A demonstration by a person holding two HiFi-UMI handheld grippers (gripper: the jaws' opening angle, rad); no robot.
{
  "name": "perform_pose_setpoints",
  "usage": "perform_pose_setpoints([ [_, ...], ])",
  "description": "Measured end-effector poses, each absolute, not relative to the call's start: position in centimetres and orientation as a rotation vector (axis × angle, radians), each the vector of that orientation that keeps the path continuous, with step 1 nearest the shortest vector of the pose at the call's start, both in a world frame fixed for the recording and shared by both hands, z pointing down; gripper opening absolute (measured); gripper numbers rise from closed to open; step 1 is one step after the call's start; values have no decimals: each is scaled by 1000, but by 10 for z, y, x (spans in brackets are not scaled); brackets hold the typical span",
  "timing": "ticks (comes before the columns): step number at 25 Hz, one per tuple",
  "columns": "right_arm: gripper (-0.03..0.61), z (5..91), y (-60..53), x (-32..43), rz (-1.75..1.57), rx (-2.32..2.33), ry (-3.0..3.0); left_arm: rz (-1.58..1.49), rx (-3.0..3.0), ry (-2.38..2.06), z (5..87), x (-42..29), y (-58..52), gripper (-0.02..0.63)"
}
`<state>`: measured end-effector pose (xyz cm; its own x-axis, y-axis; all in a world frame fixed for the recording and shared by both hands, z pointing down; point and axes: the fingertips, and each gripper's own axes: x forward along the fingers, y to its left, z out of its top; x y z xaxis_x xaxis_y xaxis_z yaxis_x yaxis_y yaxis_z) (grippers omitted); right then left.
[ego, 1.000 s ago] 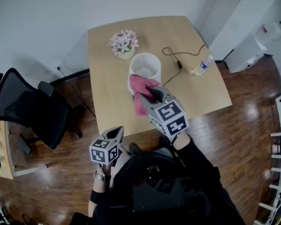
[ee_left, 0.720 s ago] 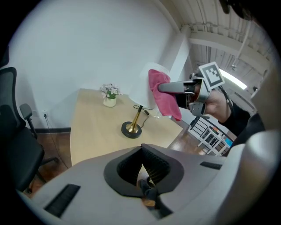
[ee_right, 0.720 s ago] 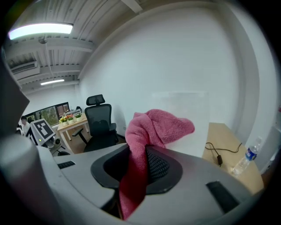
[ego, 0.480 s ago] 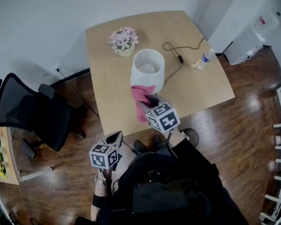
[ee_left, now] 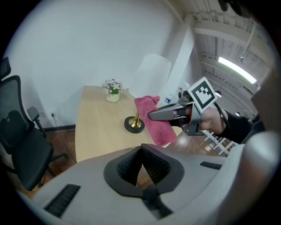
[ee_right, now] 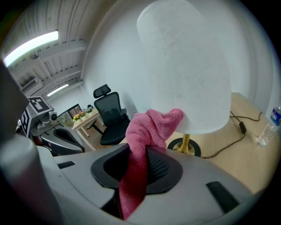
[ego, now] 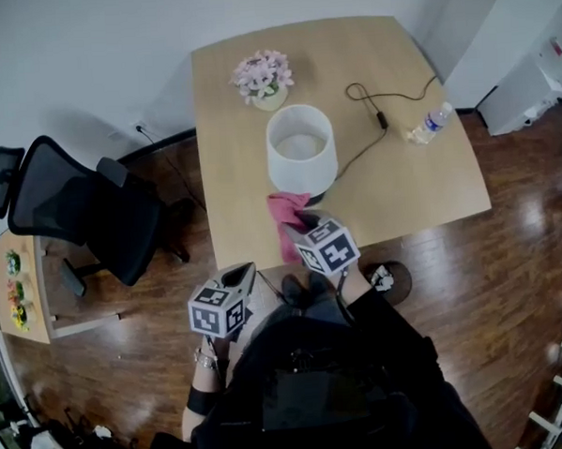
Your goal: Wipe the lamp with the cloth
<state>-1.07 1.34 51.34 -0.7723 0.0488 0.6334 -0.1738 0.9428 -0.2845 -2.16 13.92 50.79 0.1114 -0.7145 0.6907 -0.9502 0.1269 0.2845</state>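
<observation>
Holds left tongs [ego: 245, 270] shut and empty, just off the near edge of the table [ego: 231, 174]. Clamps right tongs [ego: 303, 223] on the pink cloth [ego: 285, 212], bunched against the lower shade rim of the lamp [ego: 301, 145] mid-table, tail hanging down between the pads. Farther right, a bottle [ego: 428, 125].

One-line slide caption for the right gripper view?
Right gripper clamps a pink cloth, its bunched end at the lower rim of the white lampshade, brass stem behind.
</observation>
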Motion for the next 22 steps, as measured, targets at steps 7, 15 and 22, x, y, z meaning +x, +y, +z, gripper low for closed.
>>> perform_pose_setpoints([
  [7,98,448,33,-6,498,45,-2615,462,1602,-1638,516,-33,147,-8],
  [15,98,352,8,-24,340,466,-2812,444,1794,-1521,521,-81,139,-8],
  [22,98,352,-9,-46,335,890,-2679,491,2020,-1385,502,-142,164,-8],
])
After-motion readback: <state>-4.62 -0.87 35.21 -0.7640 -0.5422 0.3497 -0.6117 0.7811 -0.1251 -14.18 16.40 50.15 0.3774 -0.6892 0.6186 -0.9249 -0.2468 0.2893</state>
